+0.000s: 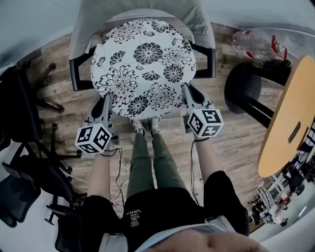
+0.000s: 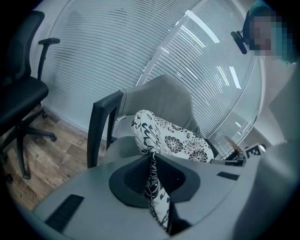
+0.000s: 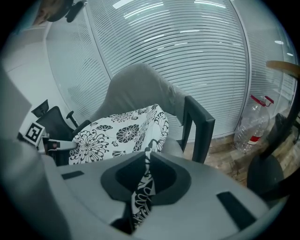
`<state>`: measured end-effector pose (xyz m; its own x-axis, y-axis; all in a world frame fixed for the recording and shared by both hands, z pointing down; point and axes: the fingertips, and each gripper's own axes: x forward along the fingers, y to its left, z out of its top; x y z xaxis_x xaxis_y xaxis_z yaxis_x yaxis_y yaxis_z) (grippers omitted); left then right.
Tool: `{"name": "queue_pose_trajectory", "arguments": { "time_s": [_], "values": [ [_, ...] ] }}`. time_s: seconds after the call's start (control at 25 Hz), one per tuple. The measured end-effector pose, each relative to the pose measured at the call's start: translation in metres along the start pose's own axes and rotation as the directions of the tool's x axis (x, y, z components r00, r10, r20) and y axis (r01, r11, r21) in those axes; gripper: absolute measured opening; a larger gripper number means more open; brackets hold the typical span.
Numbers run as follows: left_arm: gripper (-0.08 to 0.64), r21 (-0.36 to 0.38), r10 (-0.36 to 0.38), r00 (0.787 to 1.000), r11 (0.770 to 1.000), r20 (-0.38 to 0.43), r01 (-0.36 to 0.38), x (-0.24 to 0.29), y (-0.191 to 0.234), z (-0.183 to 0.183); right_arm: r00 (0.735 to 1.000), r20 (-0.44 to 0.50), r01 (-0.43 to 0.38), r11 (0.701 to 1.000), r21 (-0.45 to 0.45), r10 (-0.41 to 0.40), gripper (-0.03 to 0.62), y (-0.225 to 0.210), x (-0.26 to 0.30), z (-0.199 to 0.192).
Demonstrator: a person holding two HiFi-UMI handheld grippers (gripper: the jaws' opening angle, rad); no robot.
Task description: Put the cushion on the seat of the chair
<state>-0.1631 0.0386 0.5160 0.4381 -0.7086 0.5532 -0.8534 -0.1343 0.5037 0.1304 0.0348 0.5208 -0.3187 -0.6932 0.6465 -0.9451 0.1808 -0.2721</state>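
Note:
A round white cushion [image 1: 142, 66] with black flower print lies over the seat of a grey armchair [image 1: 142, 10] with black armrests. My left gripper [image 1: 107, 102] is shut on the cushion's near left edge, and my right gripper [image 1: 187, 93] is shut on its near right edge. In the left gripper view the patterned fabric [image 2: 152, 176] is pinched between the jaws, with the cushion [image 2: 173, 138] beyond. The right gripper view shows the same: fabric [image 3: 143, 187] clamped between the jaws, and the cushion [image 3: 117, 133] resting against the grey chair back [image 3: 136, 91].
A black office chair [image 1: 24, 147] stands at the left. To the right are a round wooden table [image 1: 290, 118] on a black pedestal base [image 1: 246, 88] and a large clear plastic bottle [image 1: 256, 44] on the wooden floor. Blinds behind glass run behind the chair.

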Motion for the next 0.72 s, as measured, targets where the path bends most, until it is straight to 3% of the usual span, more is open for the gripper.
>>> {"name": "queue_pose_trajectory", "arguments": {
  "time_s": [0.72],
  "values": [
    [0.041,-0.024,0.008,0.999,1.000,-0.039,-0.009,0.0045,0.0023,-0.0021,0.999,-0.042,0.014,1.000,0.006,-0.013,0.038,-0.0021,0.0046,-0.0034]
  ]
}}
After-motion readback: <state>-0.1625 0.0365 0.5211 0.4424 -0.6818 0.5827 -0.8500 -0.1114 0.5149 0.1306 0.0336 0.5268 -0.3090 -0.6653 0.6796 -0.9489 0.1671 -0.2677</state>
